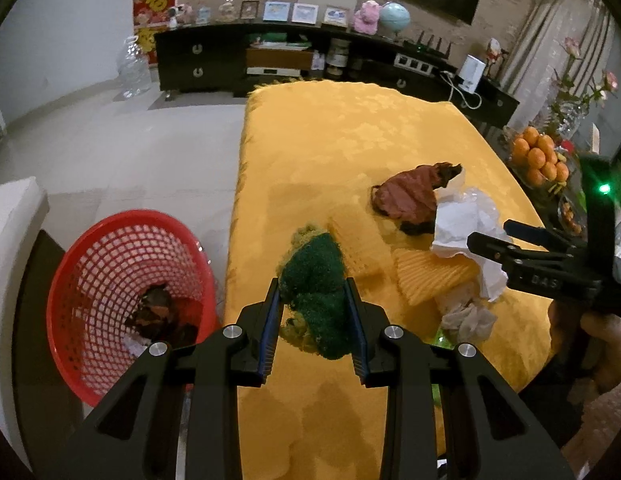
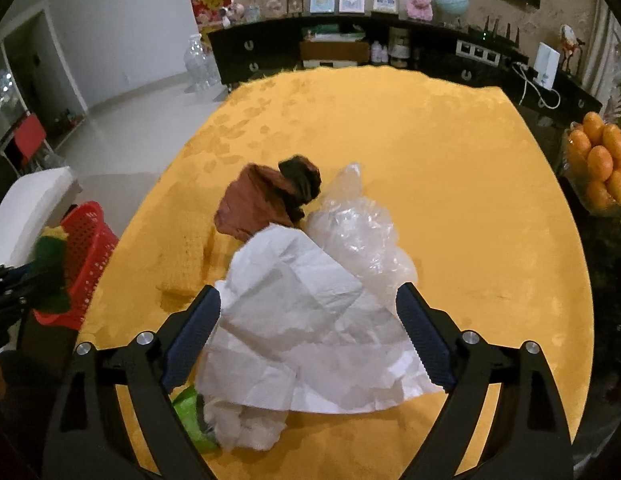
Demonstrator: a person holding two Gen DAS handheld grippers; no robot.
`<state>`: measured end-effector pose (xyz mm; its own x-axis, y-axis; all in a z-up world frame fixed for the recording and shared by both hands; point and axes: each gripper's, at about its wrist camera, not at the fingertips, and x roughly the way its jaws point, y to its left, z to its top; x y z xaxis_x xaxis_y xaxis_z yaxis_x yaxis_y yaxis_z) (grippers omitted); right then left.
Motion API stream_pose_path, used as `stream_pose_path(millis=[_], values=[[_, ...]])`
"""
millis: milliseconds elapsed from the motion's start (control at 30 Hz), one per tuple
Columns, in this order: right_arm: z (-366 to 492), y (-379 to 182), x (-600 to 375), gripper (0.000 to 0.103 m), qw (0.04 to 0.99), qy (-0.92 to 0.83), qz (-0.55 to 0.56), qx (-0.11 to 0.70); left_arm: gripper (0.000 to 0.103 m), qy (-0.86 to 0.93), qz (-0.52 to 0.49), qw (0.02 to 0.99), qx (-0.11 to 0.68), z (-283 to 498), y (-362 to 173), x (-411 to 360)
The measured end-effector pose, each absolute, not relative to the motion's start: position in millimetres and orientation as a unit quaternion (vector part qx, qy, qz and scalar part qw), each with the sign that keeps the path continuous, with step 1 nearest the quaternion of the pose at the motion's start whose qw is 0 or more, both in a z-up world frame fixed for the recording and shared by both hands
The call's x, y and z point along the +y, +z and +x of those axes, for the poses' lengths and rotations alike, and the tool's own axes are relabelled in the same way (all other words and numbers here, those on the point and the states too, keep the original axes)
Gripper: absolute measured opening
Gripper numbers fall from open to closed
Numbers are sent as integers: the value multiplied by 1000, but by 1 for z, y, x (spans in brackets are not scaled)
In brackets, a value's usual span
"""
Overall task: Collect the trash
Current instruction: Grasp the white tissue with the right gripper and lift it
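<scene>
My left gripper (image 1: 312,286) is shut on a green and yellow scouring pad (image 1: 316,304), held above the left edge of the yellow-clothed table (image 1: 350,128). The red mesh basket (image 1: 110,264) stands on the floor to its left with brown scraps inside. My right gripper (image 2: 308,290) is open, its fingers on either side of a crumpled white paper (image 2: 302,320) on the table. Behind the paper lie a clear plastic bag (image 2: 358,232) and a brown wrapper (image 2: 262,200). In the left wrist view the right gripper (image 1: 488,234) reaches into the paper (image 1: 458,220) beside the brown wrapper (image 1: 410,196).
Yellow ridged pieces (image 1: 426,276), a white tissue (image 2: 246,428) and a green scrap (image 2: 188,412) lie close to the paper. A bowl of oranges (image 2: 598,164) stands off the table's right side. A dark cabinet (image 1: 230,60) runs along the far wall.
</scene>
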<state>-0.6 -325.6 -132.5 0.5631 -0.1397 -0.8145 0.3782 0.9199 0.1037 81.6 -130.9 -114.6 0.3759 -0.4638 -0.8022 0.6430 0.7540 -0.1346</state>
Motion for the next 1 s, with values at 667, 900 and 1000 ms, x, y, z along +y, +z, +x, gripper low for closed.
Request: stream_pose_path(millis=[667, 900, 1000], values=[[-25, -158, -344, 39, 856, -139, 168, 469, 29, -327, 97, 823, 453, 83, -118, -119], [-38, -153, -352, 24, 857, -145, 176, 463, 29, -329, 102, 824, 450, 75, -114, -118], [-43, -145, -352, 22, 861, -149, 171, 455, 29, -329, 102, 825, 448, 73, -113, -117]])
